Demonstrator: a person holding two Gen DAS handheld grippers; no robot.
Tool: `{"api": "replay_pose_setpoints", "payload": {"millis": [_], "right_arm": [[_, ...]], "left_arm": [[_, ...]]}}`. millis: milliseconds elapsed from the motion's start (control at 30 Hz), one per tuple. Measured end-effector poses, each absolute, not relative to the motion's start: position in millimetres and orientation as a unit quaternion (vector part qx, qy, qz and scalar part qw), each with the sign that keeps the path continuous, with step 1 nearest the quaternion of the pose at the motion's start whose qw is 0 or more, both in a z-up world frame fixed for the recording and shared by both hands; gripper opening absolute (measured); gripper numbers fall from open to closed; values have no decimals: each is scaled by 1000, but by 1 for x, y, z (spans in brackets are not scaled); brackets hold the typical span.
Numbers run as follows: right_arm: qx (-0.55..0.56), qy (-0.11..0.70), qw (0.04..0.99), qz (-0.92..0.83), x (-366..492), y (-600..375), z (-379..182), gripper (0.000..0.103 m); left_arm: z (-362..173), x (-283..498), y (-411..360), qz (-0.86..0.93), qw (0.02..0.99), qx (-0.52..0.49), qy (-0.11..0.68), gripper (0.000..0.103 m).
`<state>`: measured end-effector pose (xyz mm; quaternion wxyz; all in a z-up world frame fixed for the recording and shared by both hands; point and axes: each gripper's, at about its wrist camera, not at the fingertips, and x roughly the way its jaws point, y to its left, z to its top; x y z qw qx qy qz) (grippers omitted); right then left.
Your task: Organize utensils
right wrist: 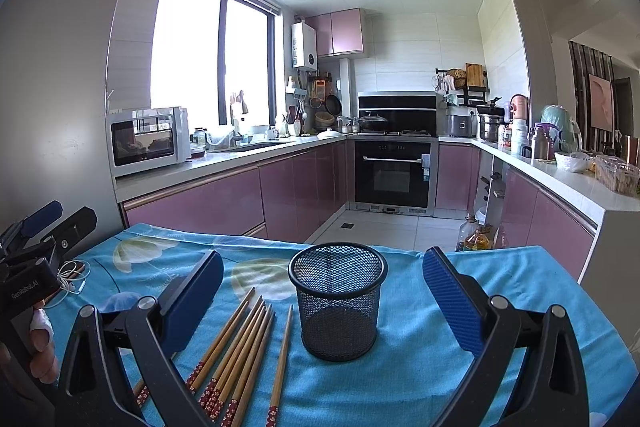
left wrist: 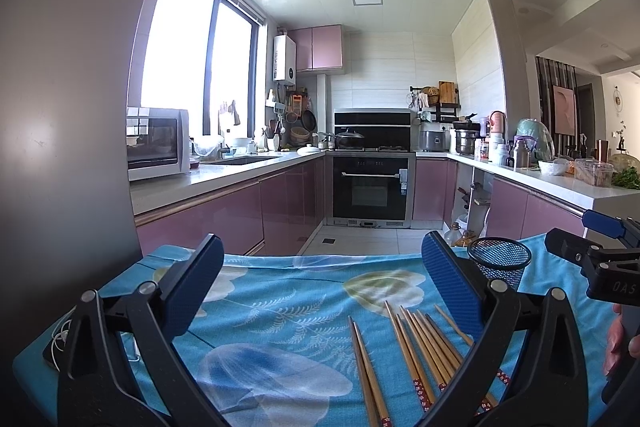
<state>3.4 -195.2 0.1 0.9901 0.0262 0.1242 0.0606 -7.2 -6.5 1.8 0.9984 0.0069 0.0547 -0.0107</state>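
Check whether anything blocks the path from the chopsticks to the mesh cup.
Nothing visible does. The chopsticks lie flat on the blue cloth just left of the upright, empty mesh cup, with bare cloth between.

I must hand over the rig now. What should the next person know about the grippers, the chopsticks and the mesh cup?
Left gripper: open, empty, above the cloth.
Right gripper: open, empty, with the mesh cup between its fingers, untouched.
Chopsticks: all flat on the blue cloth, left of the cup.
Done: nothing; the cup looks empty.
Left: put every chopstick into the cup.
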Motion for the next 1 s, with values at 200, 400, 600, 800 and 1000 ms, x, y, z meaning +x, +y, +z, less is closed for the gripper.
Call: {"api": "replay_pose_setpoints", "payload": {"millis": [200,400,600,800,1000], "right_arm": [[28,126,990,61,3,-196,0,97],[30,134,988,65,4,-196,-1,97],[29,156,984,79,8,-194,-5,97],[27,207,971,113,16,-190,-17,96],[26,318,935,155,41,-180,-47,70]], "left_arm": [[1,-6,-6,-10,998,8,56,97],[-3,-6,-5,-10,998,11,63,97],[-4,-3,-3,-12,997,15,76,97],[-8,7,-3,-19,993,25,117,97],[-30,35,-3,-46,971,67,226,97]]}}
